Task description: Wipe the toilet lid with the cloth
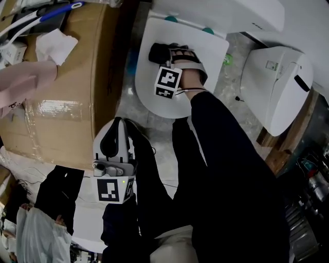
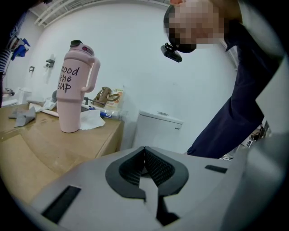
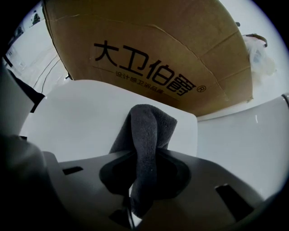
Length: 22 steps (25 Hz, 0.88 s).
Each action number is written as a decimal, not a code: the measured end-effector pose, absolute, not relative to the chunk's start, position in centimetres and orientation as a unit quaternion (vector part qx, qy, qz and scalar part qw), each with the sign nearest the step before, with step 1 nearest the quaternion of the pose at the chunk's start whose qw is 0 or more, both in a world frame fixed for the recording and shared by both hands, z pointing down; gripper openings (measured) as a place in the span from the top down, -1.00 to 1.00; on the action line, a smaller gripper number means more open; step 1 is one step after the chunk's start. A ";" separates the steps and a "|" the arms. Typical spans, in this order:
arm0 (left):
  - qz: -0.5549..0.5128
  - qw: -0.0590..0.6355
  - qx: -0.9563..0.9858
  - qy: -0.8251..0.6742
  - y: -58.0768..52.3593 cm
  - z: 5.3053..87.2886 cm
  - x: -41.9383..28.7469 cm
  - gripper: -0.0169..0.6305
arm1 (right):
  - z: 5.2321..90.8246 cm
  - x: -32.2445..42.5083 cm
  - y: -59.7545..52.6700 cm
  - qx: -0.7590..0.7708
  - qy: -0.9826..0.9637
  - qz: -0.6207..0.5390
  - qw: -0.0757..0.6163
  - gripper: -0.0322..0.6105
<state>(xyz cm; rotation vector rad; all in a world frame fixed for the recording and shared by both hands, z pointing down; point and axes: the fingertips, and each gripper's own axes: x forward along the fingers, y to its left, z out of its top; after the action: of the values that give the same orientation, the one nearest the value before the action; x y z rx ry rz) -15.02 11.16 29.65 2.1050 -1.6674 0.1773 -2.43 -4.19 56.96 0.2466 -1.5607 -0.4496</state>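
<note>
The white toilet lid [image 1: 149, 90] lies shut at the top middle of the head view. My right gripper [image 1: 167, 53] rests on its far part, shut on a dark grey cloth [image 1: 156, 53]. In the right gripper view the cloth [image 3: 146, 131] stands up in a fold out of the right gripper [image 3: 143, 180] and drapes onto the lid [image 3: 81, 117]. My left gripper [image 1: 117, 128] hangs low by the person's dark clothing, away from the toilet. In its own view the left gripper [image 2: 145, 164] is shut with nothing between its pads.
A big cardboard box [image 1: 77, 77] stands left of the toilet, with a pink tumbler [image 2: 72, 88] and crumpled tissue [image 1: 54, 45] on top. The white tank [image 1: 231, 13] is behind the lid. Another white toilet unit [image 1: 277, 87] sits at the right.
</note>
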 end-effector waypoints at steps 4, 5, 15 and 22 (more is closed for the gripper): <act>0.071 0.222 0.768 -0.597 12.3 29.7 -15.2 0.90 | 57.4 -2.5 0.0 0.099 -0.701 -0.175 0.685 0.68; 0.071 0.221 0.770 -0.595 12.6 29.7 -15.2 0.90 | 57.5 -2.6 1.2 0.095 -0.701 -0.173 0.685 0.68; 0.070 0.214 0.782 -0.582 15.8 29.5 -15.4 0.90 | 58.4 -2.4 12.4 0.068 -0.708 -0.139 0.689 0.67; 0.066 0.210 0.784 -0.580 17.0 29.5 -15.7 0.90 | 58.8 -2.7 17.9 0.044 -0.713 -0.116 0.691 0.67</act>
<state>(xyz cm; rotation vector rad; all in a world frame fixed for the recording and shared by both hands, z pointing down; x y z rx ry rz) -15.75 17.04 29.47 2.1806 -1.6117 0.1831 -2.74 17.87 58.83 0.0986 -1.5931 -0.2590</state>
